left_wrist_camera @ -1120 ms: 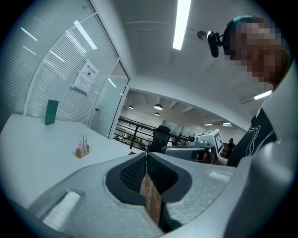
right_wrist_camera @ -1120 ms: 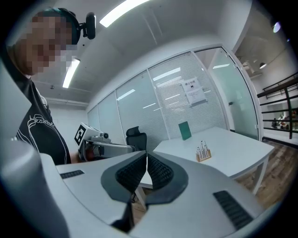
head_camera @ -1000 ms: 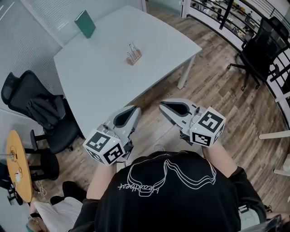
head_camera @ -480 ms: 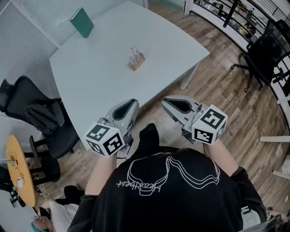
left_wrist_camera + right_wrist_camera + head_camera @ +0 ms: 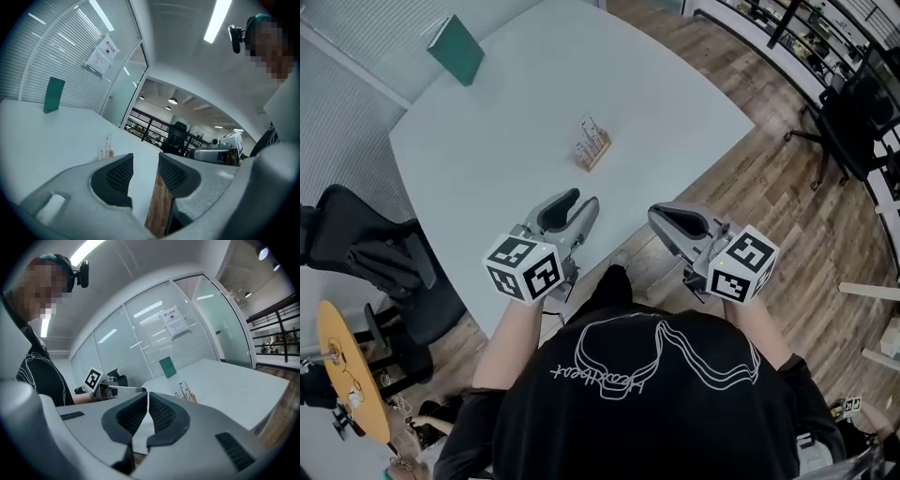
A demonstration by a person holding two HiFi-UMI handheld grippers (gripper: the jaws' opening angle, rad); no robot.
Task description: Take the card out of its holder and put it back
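The card holder (image 5: 592, 145), a small wooden block with white cards standing in it, sits near the middle of the white table (image 5: 506, 141). My left gripper (image 5: 584, 198) hovers over the table's near edge, well short of the holder. Its jaws are opening and nothing is between them. In the left gripper view the holder (image 5: 105, 149) lies ahead, left of the parted jaws of my left gripper (image 5: 145, 161). My right gripper (image 5: 657, 217) is shut and empty, off the table edge above the wood floor. From the right gripper view the holder (image 5: 186, 392) stands beyond my right gripper (image 5: 147, 395).
A green book (image 5: 457, 49) stands at the table's far left corner. Black office chairs stand at the left (image 5: 366, 253) and at the right (image 5: 853, 112). A round wooden side table (image 5: 352, 375) is at the lower left. Shelving runs along the back right.
The person has stepped closer, so both grippers are nearer the table and the holder. The left gripper's jaws, closed before, now stand apart.
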